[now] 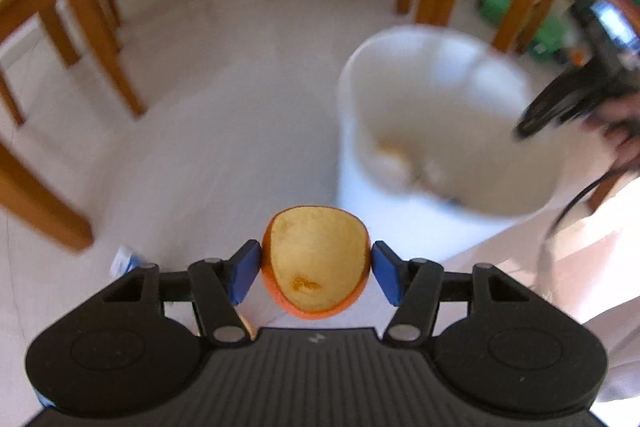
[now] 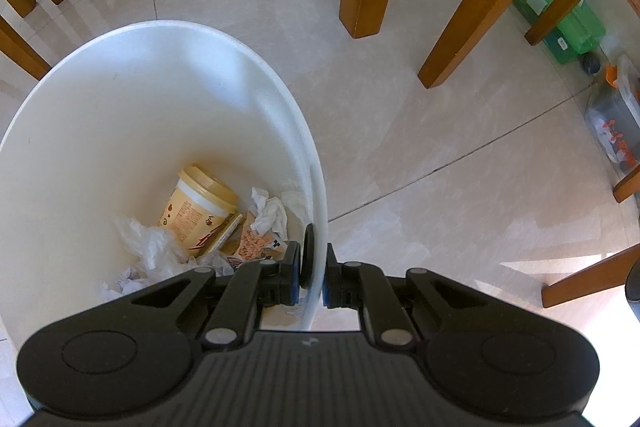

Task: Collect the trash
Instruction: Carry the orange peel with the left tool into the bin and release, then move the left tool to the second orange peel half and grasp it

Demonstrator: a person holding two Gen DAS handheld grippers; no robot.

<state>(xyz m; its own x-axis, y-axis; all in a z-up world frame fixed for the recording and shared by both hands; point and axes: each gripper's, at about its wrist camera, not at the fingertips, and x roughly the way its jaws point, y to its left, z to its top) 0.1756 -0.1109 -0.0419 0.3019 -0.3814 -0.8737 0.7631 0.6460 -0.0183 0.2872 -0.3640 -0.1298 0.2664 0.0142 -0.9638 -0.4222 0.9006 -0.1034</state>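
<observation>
Left gripper (image 1: 316,273) angled steeply down above the floor (image 1: 224,99), pads clamping an orange peel (image 1: 316,263) between them; white bin (image 1: 436,123) far right of it. Right gripper (image 2: 313,277) pinched tight on bin rim (image 2: 316,187), trash (image 2: 200,211) inside.

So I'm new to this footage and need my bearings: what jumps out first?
A hollow orange peel half sits pinched between the left gripper's blue fingers, above the pale tiled floor. The right gripper clamps the rim of a tall white plastic bin, with a beige paper cup and crumpled tissues inside.
</observation>
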